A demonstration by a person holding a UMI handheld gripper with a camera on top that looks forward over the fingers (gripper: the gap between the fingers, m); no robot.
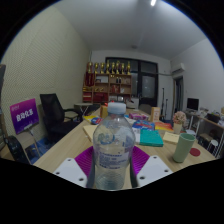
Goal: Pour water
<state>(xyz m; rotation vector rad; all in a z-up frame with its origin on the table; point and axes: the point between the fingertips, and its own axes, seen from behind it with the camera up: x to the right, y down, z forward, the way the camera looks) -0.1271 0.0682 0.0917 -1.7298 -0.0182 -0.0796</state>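
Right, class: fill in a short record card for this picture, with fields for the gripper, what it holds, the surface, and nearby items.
gripper: gripper with purple pads, both fingers pressed on the bottle
held item: clear plastic water bottle with white cap, upright between the fingers
surface: long wooden table, beyond the fingers
nearby: pale green cup to the bottle's right; teal flat book-like item behind the bottle
background: black office chair beside the table; shelf of bottles at the far wall

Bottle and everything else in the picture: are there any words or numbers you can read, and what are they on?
None reads clearly.
Purple sign beside the black chair: white marks, too blurred to read.
Water bottle between the gripper fingers: no label readable.
Things on the table and the shelf: too small to read.
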